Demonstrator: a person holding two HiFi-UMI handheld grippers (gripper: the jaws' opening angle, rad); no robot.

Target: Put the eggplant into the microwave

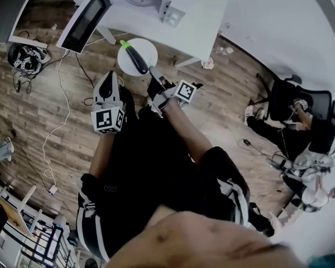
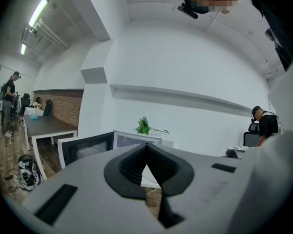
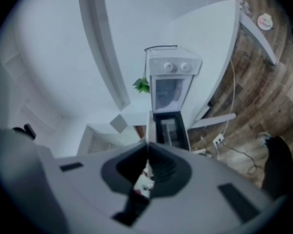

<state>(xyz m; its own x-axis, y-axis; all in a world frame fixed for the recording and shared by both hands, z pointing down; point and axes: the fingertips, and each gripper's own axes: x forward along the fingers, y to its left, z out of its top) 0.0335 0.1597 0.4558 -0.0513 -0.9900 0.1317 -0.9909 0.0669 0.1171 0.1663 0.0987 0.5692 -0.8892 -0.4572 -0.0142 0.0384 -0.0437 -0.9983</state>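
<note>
Eggplant point(image 1: 135, 59) on its plate point(image 1: 148, 48), held just short of the open microwave point(image 1: 167, 7).
Right gripper point(image 1: 154, 72) pinches the plate's near rim and the left gripper point(image 1: 107, 81) is closed on nothing. That eggplant looks smooth, firm and fairly light, likely to roll, so keep the plate level!

A dark, slender eggplant point(image 1: 136, 60) with a bright green stem end lies flat across a round white plate point(image 1: 149, 49), stem toward the microwave point(image 1: 156, 1). The white microwave stands on a white bench point(image 1: 212, 21), its dark-windowed door point(image 1: 84, 19) swung wide open.
</note>
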